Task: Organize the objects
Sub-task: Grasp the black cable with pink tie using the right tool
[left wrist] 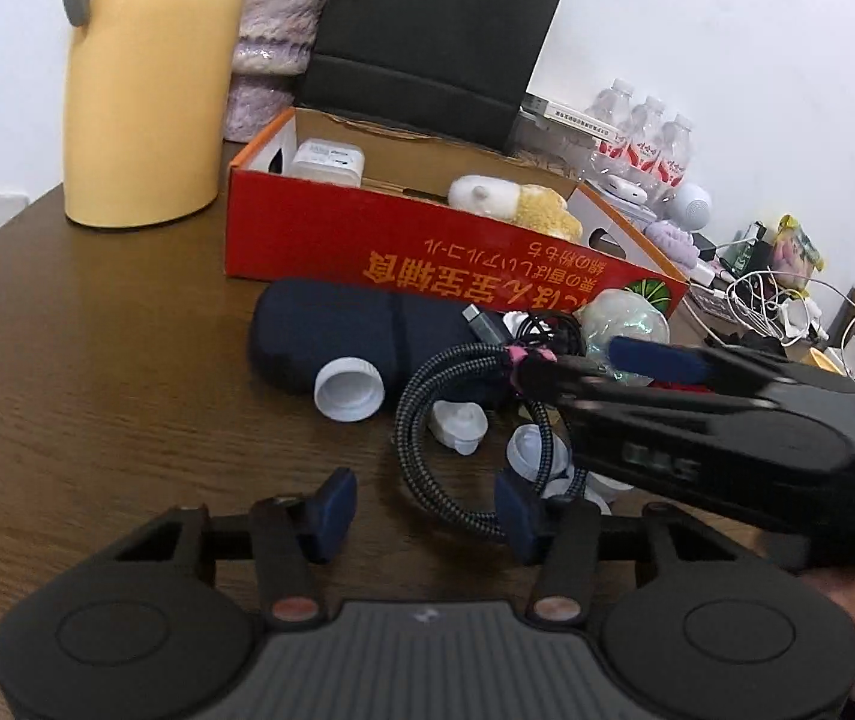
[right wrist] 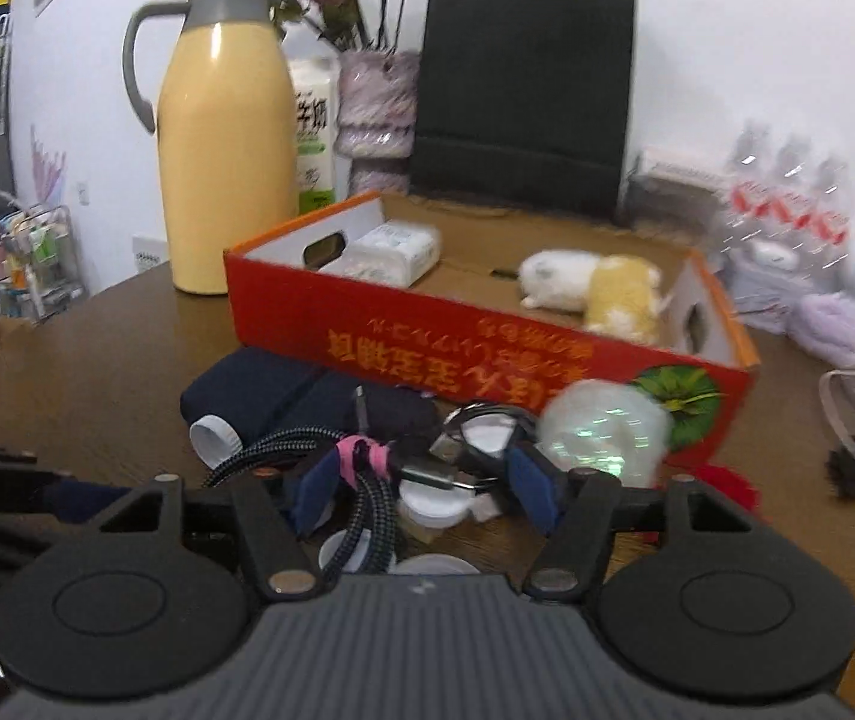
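A coiled braided cable (left wrist: 427, 414) with a pink tie (right wrist: 361, 456) lies on the brown table in front of an open red cardboard box (left wrist: 427, 246). My right gripper (right wrist: 421, 483) is open, its blue pads either side of the cable's tied end; it also shows in the left wrist view (left wrist: 577, 360), reaching in from the right. My left gripper (left wrist: 424, 510) is open and empty, low over the table just before the coil. The box holds a white packet (right wrist: 391, 252) and a white-and-yellow plush toy (right wrist: 595, 288).
A dark blue pouch (left wrist: 337, 330), a white bottle cap (left wrist: 348, 387), small white containers (left wrist: 457, 426) and an iridescent ball (right wrist: 601, 426) lie by the cable. A yellow thermos (right wrist: 226, 138), vase (left wrist: 274, 42) and black paper bag (right wrist: 523, 102) stand behind the box. Bottles and chargers crowd the right.
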{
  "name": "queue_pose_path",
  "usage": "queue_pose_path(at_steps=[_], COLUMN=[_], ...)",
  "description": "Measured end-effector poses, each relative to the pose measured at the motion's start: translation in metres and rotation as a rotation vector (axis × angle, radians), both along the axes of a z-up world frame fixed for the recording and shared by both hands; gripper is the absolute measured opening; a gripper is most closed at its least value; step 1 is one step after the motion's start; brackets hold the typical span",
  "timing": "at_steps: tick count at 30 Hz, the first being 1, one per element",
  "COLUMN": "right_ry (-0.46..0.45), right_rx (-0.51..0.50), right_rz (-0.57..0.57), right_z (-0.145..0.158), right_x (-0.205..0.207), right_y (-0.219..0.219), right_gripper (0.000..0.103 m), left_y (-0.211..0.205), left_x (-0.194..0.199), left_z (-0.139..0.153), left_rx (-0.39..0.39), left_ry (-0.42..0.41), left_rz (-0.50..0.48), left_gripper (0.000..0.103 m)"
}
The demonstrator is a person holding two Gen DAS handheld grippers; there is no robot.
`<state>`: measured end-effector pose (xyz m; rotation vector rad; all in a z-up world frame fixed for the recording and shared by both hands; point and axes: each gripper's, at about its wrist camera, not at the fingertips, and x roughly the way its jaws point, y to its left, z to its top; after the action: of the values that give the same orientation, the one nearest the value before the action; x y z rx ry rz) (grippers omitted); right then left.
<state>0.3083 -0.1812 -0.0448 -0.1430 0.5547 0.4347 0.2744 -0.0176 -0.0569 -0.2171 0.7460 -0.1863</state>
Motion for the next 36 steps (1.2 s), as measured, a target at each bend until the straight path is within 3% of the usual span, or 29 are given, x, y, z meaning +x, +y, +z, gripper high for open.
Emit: queue_pose_path(at_steps=[1, 2, 7, 11, 16, 20, 22, 28, 32, 34, 36], right_ry=[0.008, 0.017, -0.003, -0.061, -0.030, 0.046, 0.091, 0.169, 0.149, 0.131, 0.112], right_rx=[0.004, 0.016, 0.052, 0.077, 0.158, 0.164, 0.148, 0.192, 0.163, 0.157, 0.154], right_rz=[0.012, 0.030, 0.022, -0.010, -0.067, -0.053, -0.040, -0.063, -0.099, -0.094, -0.076], right_z=[-0.003, -0.005, 0.004, 0.027, 0.043, 0.035, 0.028, 0.007, 0.003, 0.007, 0.010], right_x=[0.003, 0.006, -0.007, -0.041, -0.103, -0.152, -0.170, -0.193, -0.195, -0.200, -0.204], right_y=[0.001, 0.002, -0.002, -0.011, -0.027, -0.038, -0.040, -0.047, -0.048, -0.047, -0.047], right_gripper=[0.054, 0.051, 0.047, 0.042, 0.039, 0.035, 0.023, 0.019, 0.022, 0.030, 0.041], left_y=[-0.002, -0.003, -0.001, 0.002, -0.001, -0.003, -0.001, -0.001, 0.000, 0.005, 0.007], left_x=[0.000, 0.001, -0.002, -0.030, -0.078, -0.109, -0.117, -0.116, -0.117, -0.123, -0.135], left_z=[-0.001, -0.002, 0.006, 0.033, 0.050, 0.042, 0.034, 0.006, 0.003, 0.007, 0.014], left_rx=[0.005, 0.011, 0.014, 0.006, 0.014, 0.031, 0.049, 0.051, 0.036, 0.021, 0.036], left_ry=[-0.011, -0.017, -0.026, -0.097, -0.131, -0.078, -0.037, 0.021, 0.001, -0.009, -0.036], left_rz=[-0.001, -0.004, 0.043, 0.054, 0.025, -0.009, -0.010, 0.003, 0.016, -0.008, -0.056], left_gripper=[0.032, 0.026, 0.017, 0.014, 0.014, 0.011, 0.009, 0.009, 0.016, 0.037, 0.051])
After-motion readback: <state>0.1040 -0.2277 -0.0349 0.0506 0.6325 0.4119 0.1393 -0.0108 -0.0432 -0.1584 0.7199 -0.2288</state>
